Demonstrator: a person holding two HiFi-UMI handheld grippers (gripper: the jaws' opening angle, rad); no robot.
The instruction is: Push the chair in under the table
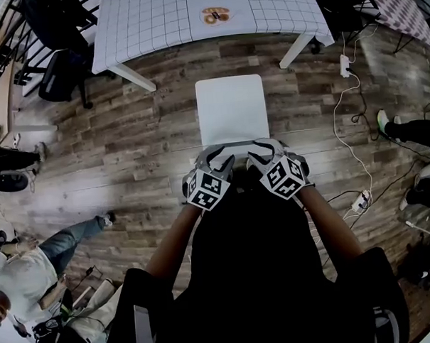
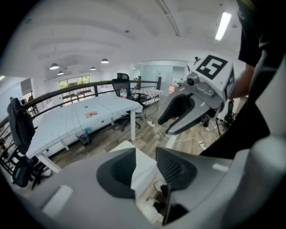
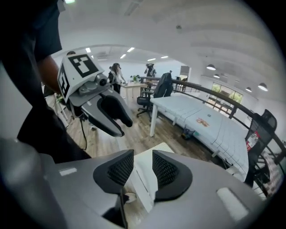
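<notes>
The chair (image 1: 230, 110), white, smooth and square-seated, stood on the wood-plank floor (image 1: 128, 135), short of the grid-patterned table (image 1: 158, 20). The left gripper (image 1: 216, 155) and right gripper (image 1: 265, 151) were open, their jaws straddling its rear edge unclamped.

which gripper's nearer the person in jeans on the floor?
Left. The left gripper is at the white chair's near edge, on the side toward the person in jeans; the right gripper is beside it at the same edge, farther from that person.
</notes>
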